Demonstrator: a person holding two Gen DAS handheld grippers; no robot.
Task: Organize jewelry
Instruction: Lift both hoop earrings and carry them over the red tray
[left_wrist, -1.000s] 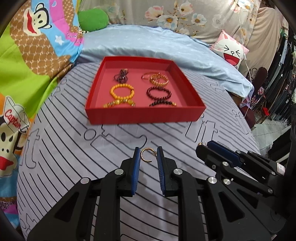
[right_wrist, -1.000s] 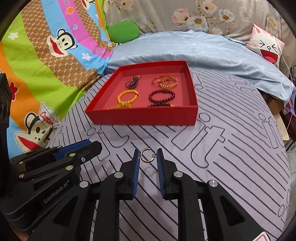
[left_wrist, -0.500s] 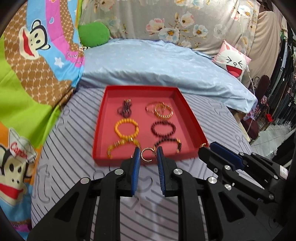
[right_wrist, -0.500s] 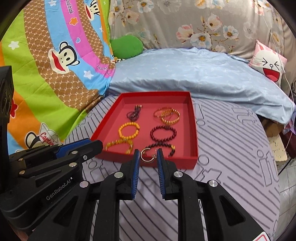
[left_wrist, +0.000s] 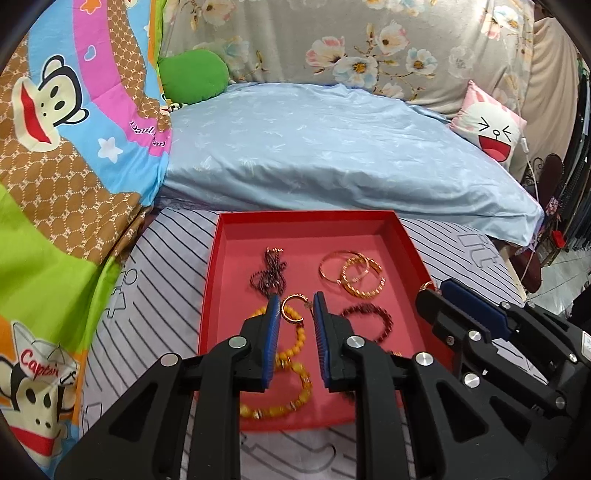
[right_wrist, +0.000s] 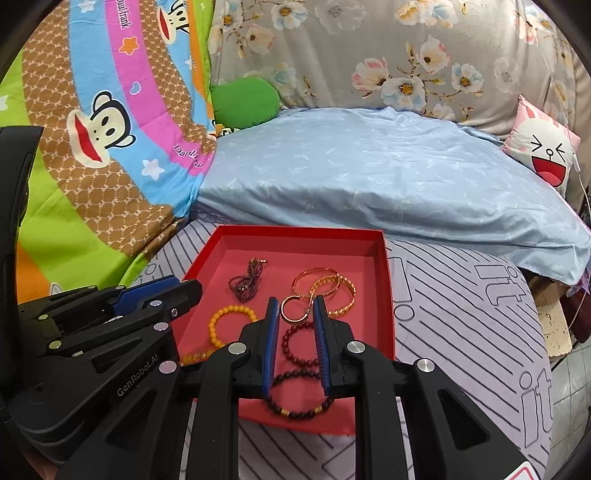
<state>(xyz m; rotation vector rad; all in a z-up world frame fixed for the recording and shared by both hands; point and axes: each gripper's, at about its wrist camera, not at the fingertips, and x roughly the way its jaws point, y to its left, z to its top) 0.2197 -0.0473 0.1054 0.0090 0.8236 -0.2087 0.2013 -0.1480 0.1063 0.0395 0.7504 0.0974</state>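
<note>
My left gripper is shut on a small gold hoop earring and holds it above the red tray, over the yellow bead bracelet. My right gripper is shut on a second gold hoop earring above the same red tray, between the gold bangles and a dark red bead bracelet. In the left wrist view the right gripper hangs over the tray's right rim. The left gripper shows at the tray's left rim in the right wrist view.
The tray also holds a dark twisted chain, gold bangles and another dark bead bracelet. It lies on a striped grey sheet. A blue quilt rises behind it, and a cartoon blanket lies to the left.
Both grippers have moved forward from the striped sheet to above the tray, each carrying its hoop. The jewelry in the tray has not shifted.
</note>
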